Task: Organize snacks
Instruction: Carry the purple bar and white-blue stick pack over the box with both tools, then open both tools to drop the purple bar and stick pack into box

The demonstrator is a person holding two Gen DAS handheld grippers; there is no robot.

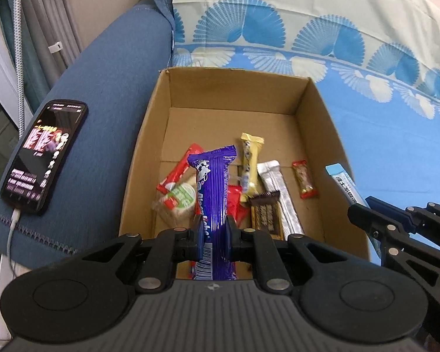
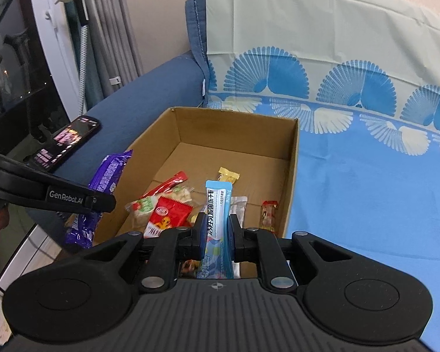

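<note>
Holding one snack in each pair of tongs, over a cardboard box on a blue sofa.

Left tongs pinch a long purple bar that sticks up above the near part of the box. Right tongs pinch a light blue packet, also standing up, above the near edge of the box. Both pairs are pressed tight on their snacks. Down in the box lie more snacks: a yellow bar, a silver packet, a brown bar, a small red sweet, a long red stick and a clear bag with a green and white label. They sit close together at the near end, some touching. The far end of the box floor is bare cardboard. A phone with a lit screen rests on the sofa arm, just left of the box, with a white cable plugged in.
</note>
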